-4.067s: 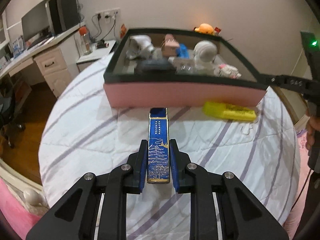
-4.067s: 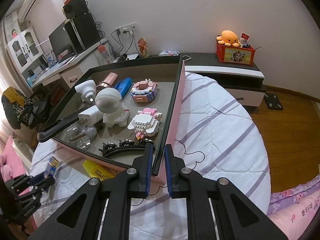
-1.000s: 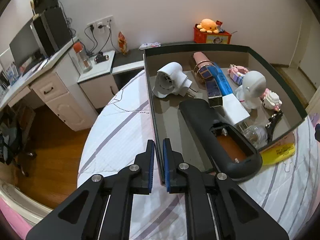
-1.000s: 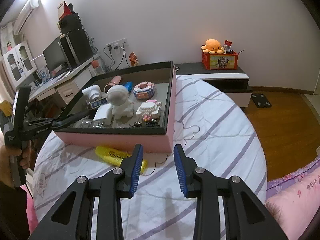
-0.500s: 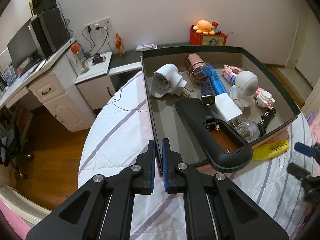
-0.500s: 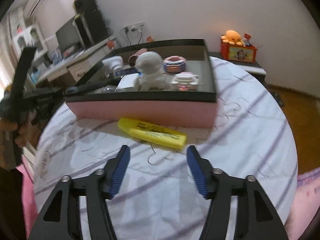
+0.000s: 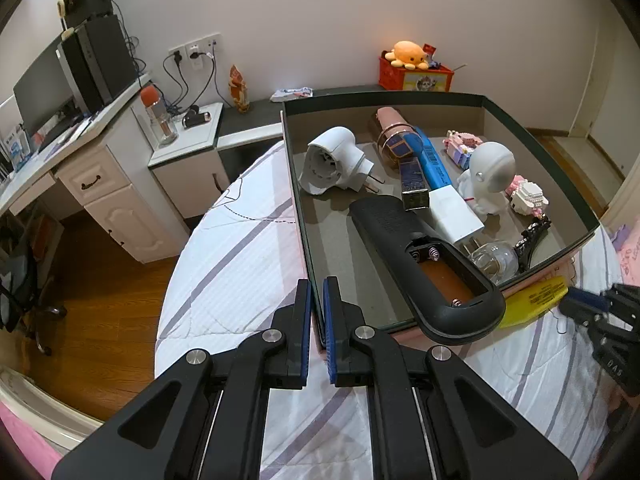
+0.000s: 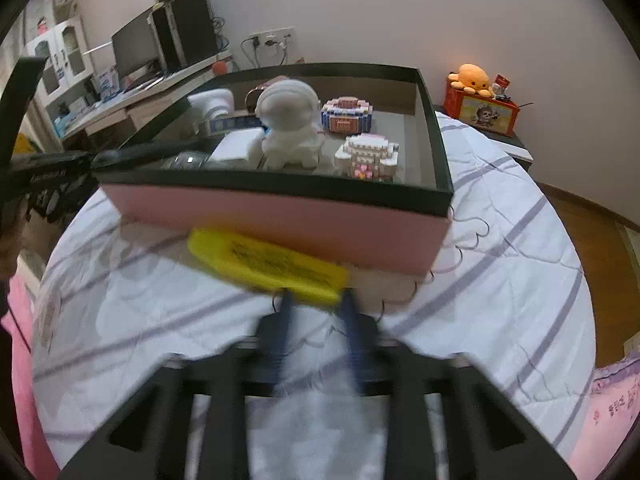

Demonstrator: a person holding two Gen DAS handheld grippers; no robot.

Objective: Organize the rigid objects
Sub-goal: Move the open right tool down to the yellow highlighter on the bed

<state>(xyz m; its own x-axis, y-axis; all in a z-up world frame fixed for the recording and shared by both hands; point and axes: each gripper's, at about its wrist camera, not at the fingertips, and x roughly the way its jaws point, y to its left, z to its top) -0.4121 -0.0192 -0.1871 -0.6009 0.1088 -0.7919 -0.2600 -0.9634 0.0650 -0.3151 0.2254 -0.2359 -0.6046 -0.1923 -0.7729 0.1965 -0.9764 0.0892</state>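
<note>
Yellow marker [image 8: 264,264] lies flat on the bed [image 8: 500,280], pressed up against the outer pink wall of the box [image 8: 280,216] and not yet inside it. The right gripper [image 8: 316,304] has its jaws at the marker's near end. They look drawn in on that corner, though blur leaves it unclear how much of it the pads really have. A nip that close to one end is the main risk. The long body could swing or slip out as it is lifted, and the soft quilt gives no firm backing to reseat it. The box wall stands directly behind the marker, so it has to rise above the black rim before moving in, or it will knock the wall and shove the box. The left gripper [image 7: 317,320] guards against that, its jaws closed tight on the box's side wall near the corner. Inside, space is short. A black remote [image 7: 424,264] with its battery bay open overhangs the near rim, just above the marker, and may be bumped off. Behind the rim sit a glass bulb [image 7: 494,258], a black clip [image 7: 532,236], a white astronaut figure [image 8: 288,128] and a brick model [image 8: 368,156]. A careless drop could topple any of them.
</note>
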